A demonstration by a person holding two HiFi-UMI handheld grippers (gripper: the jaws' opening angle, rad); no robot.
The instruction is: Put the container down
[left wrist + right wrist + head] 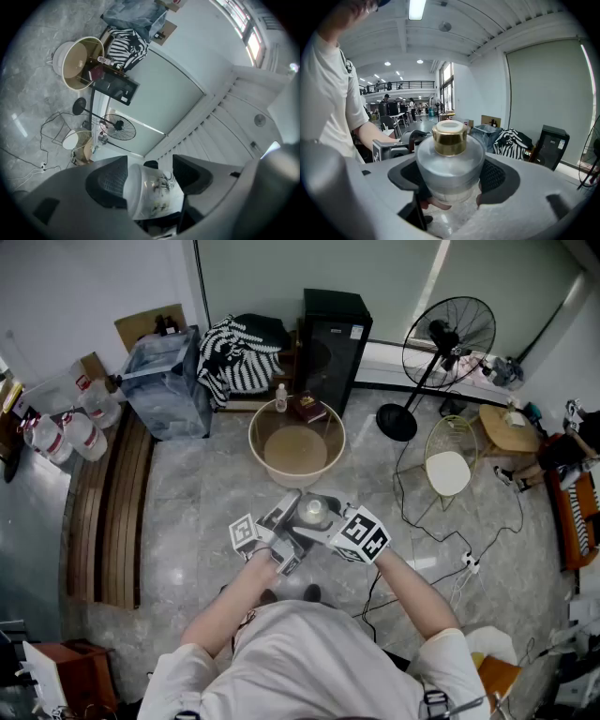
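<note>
The container [312, 512] is a round frosted-glass bottle with a gold cap, held at chest height over the marble floor. In the right gripper view the container [450, 161] fills the gap between the dark pads, so my right gripper [451, 180] is shut on it, cap up. In the head view the right gripper [323, 524] comes in from the right and the left gripper [289, 523] meets it from the left. In the left gripper view the container [152, 190] lies between the wide jaws of the left gripper [150, 180], against one pad and with a gap to the other.
A beige round tub [296, 442] stands on the floor just ahead. Behind it are a black cabinet [333, 343], a striped cloth and a clear plastic bin [169, 381]. A standing fan [450, 334], a wire stool [448, 470] and cables [441, 549] lie right, with a wooden bench [108, 512] on the left.
</note>
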